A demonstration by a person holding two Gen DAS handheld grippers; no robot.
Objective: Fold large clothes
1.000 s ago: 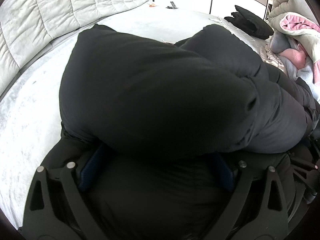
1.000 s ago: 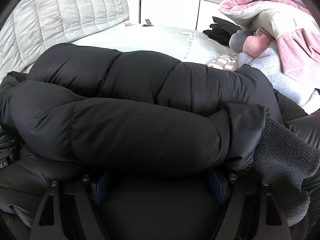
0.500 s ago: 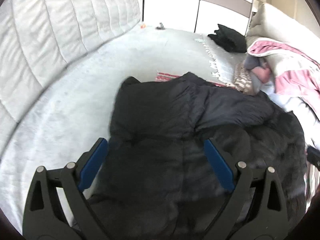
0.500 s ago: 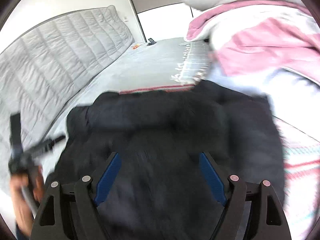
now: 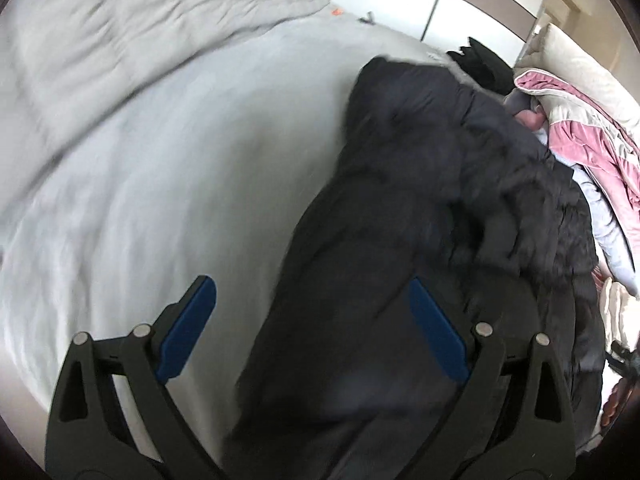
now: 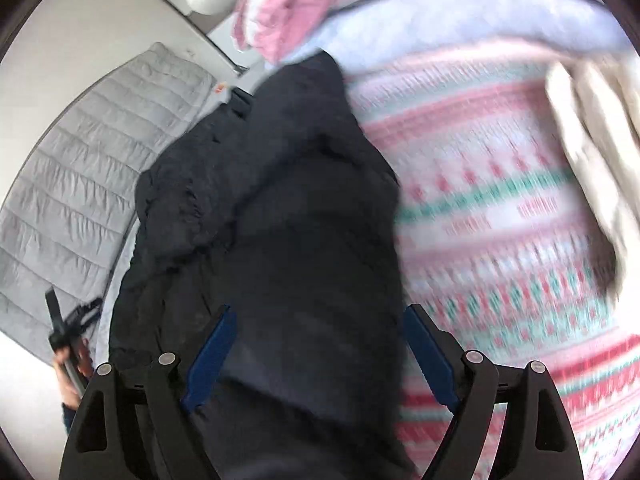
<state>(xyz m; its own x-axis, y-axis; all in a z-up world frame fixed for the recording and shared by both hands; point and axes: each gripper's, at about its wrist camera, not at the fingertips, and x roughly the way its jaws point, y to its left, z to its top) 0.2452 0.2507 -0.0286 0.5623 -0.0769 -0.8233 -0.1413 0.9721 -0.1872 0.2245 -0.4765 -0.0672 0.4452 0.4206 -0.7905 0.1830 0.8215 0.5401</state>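
Both wrist views look steeply down, close over the same, somewhat blurred black coat [image 5: 420, 220].

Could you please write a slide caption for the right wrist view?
Right gripper, jaws opening, above a black puffer coat lying beside a patterned blanket.

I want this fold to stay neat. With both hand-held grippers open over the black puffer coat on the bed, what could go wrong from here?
1. The black puffer coat looks bulky and rumpled; released, it may puff back open.
2. It lies against the patterned blanket and the pink quilt, so a grab could catch those too.
3. The right hand-held gripper is opening with coat fabric between its fingers; the fabric could snag.
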